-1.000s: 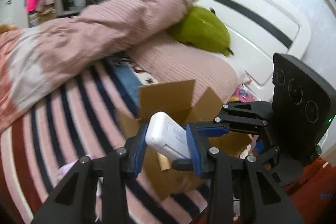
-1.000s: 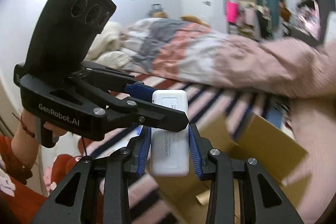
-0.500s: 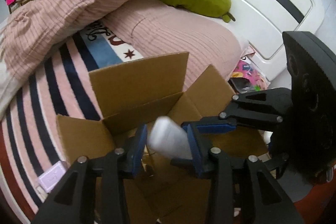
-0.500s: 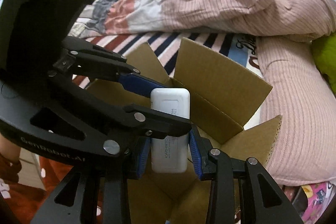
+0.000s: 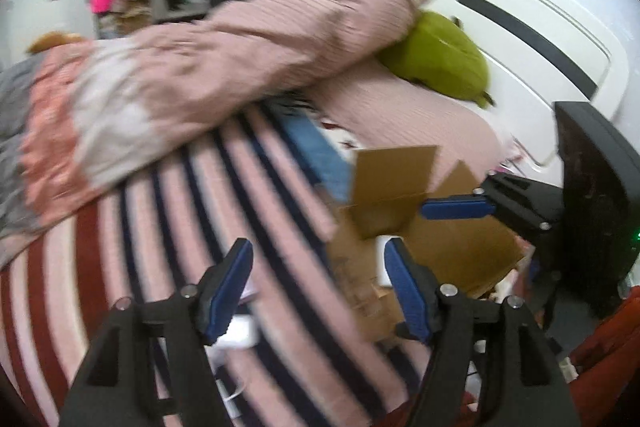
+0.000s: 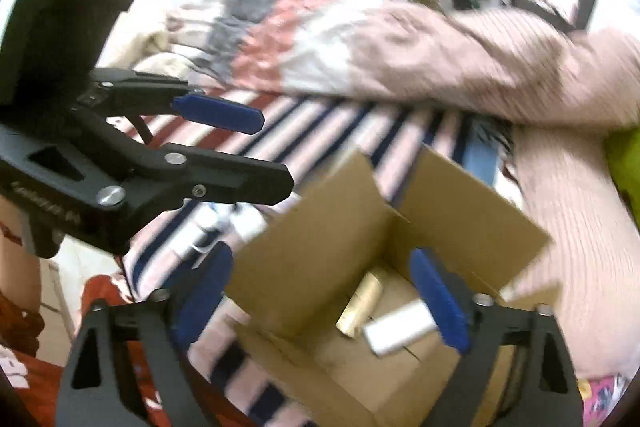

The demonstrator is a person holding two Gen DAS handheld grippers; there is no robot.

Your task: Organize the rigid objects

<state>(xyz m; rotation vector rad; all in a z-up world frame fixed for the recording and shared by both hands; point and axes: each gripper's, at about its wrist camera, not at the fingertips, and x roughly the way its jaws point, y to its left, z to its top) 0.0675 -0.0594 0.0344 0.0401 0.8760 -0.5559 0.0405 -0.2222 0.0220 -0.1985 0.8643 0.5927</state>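
**Both grippers empty, white block down in the box**

I had the left gripper out over the striped pink, navy and red bedspread, its blue-padded jaws wide apart w/ nothing between them. Frame was blurry. Through the gap I saw mostly stripes; a small pale flat item lay on the spread just behind the left pad, too smeared to ID.

The right gripper was also spread wide, holding nothing, and hung above the open brown cardboard box. Box sat on the bedspread w/ flaps standing up, toward the right of the bed near the ribbed pink pillow. Inside, on the box floor, lay the white rectangular plastic block, on its side and tilted, touching or just beside a gold cylindrical tube; I couldn't tell which thru the blur. In the left view a sliver of white showed inside the box just left of the right pad.

In the right view the left gripper came in from the left, above the bedspread and left of the box, blue pad forward. In the left view the right gripper's blue pad sat over the box's right flap.

Farther back: a rumpled pink, white and grey duvet across the bed, a lime-green plush cushion against the white headboard. Some whitish small items lay on the stripes left of the box, not clear enough to name.
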